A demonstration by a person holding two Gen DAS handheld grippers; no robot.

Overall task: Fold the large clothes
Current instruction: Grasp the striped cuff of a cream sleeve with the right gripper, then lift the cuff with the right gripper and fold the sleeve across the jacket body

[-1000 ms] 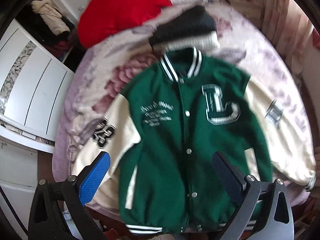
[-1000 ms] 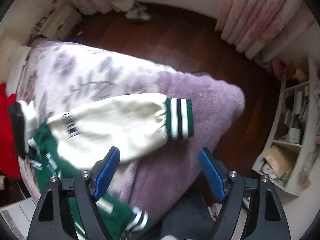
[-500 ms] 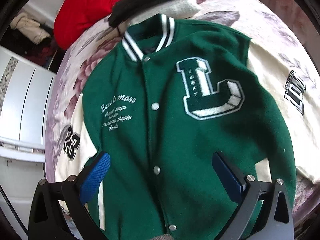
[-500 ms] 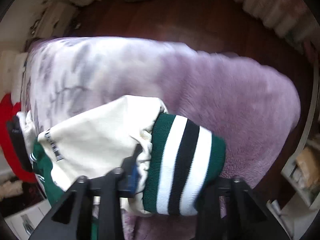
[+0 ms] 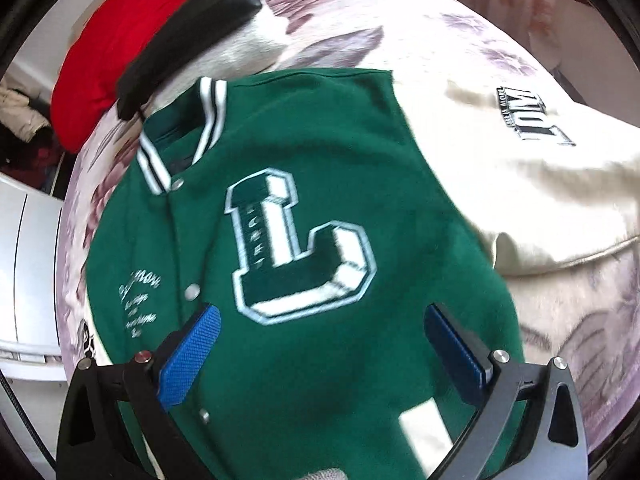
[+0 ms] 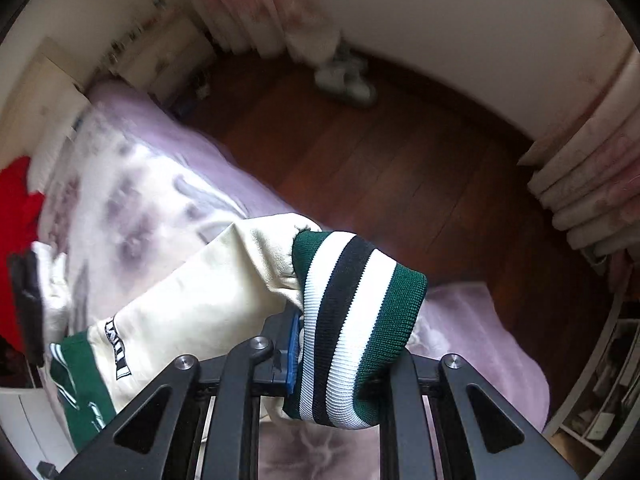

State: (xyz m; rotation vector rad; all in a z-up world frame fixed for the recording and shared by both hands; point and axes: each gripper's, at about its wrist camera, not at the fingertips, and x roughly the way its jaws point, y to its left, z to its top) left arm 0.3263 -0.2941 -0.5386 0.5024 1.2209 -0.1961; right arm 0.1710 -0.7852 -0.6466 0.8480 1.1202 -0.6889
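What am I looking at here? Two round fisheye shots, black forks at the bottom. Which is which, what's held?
There is no robot. A person carries a handheld two-finger gripper in each hand, with a fisheye camera on each looking along its fingers. The black forks are those fingers, with blue pads.

The left wrist view looks down on a green varsity jacket with cream sleeves, laid front-up on a floral lilac bedspread. The left gripper hangs over it with jaws wide apart, holding nothing. A red pillow and a black-and-white folded garment lie beyond the collar.

In the right wrist view the right gripper has its jaws closing on the jacket's striped knit cuff, with wooden floor behind.
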